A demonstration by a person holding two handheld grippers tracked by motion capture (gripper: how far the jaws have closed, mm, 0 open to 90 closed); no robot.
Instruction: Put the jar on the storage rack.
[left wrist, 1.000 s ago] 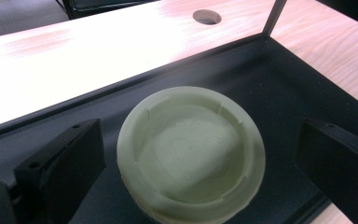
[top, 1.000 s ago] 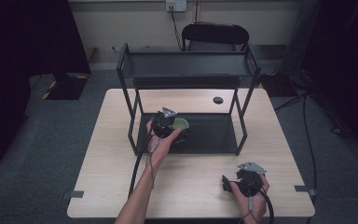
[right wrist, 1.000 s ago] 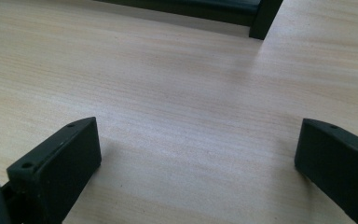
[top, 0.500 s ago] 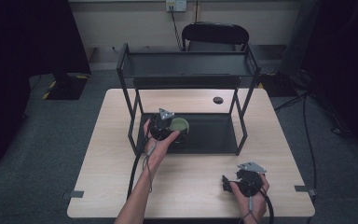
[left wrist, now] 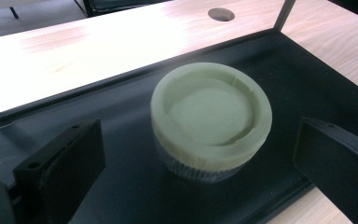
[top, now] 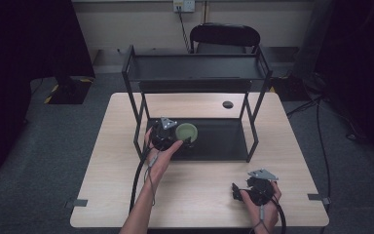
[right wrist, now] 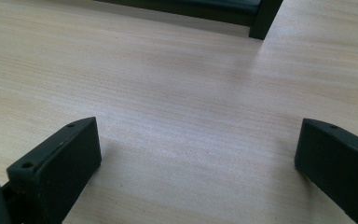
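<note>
Jar (top: 186, 132), pale green lid up, stands on the black bottom shelf (top: 224, 141) of the rack (top: 195, 68), left part of the shelf, near its front edge. In the left gripper view the jar (left wrist: 211, 119) sits upright, lid (left wrist: 212, 109) over a ribbed clear body, between the two jaws but touching neither.

Left gripper (top: 168, 135) at the jar's 9 o'clock, just beside it; jaws wide apart on either side of the jar, nothing clamped. The jar appears to rest on the shelf on its own, though the base is partly in shadow.

Right gripper (top: 253, 187) lies well apart from the rack, at the jar's 5 o'clock, low over the tabletop (top: 199, 190) near its front edge. In the right gripper view its jaws stand wide apart over bare wood (right wrist: 191, 107), holding nothing; a rack leg (right wrist: 265, 18) shows at 12 to 1 o'clock.

Cable hole (top: 228, 104) in the tabletop behind the shelf, at the jar's 1 o'clock.
</note>
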